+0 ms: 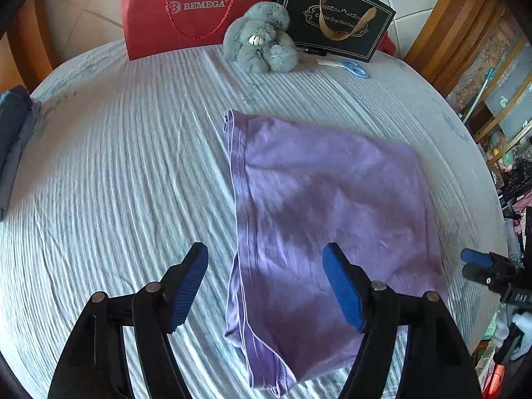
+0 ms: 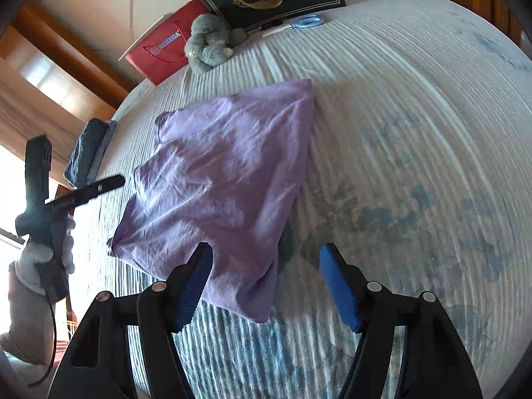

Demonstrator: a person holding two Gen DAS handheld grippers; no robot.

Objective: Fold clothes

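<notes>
A folded purple garment [image 1: 319, 206] lies flat on the striped bedspread [image 1: 126, 173], its stitched hem running along its left edge. My left gripper [image 1: 266, 256] hovers open just above the garment's near end, with nothing between its blue pads. In the right wrist view the same garment [image 2: 216, 179] is a slanted rectangle. My right gripper [image 2: 266, 256] stands open over its near right corner and holds nothing. The right gripper [image 1: 473, 262] also shows at the left wrist view's right edge. A gloved hand [image 2: 40, 252] holds the left tool.
A stack of dark blue folded clothes [image 1: 13, 129] sits at the bed's left edge. At the far side stand a red bag [image 1: 196, 13], a black gift bag [image 1: 335, 20], a grey plush toy [image 1: 259, 40] and blue scissors [image 1: 352, 66]. Wooden furniture [image 1: 465, 33] flanks the bed.
</notes>
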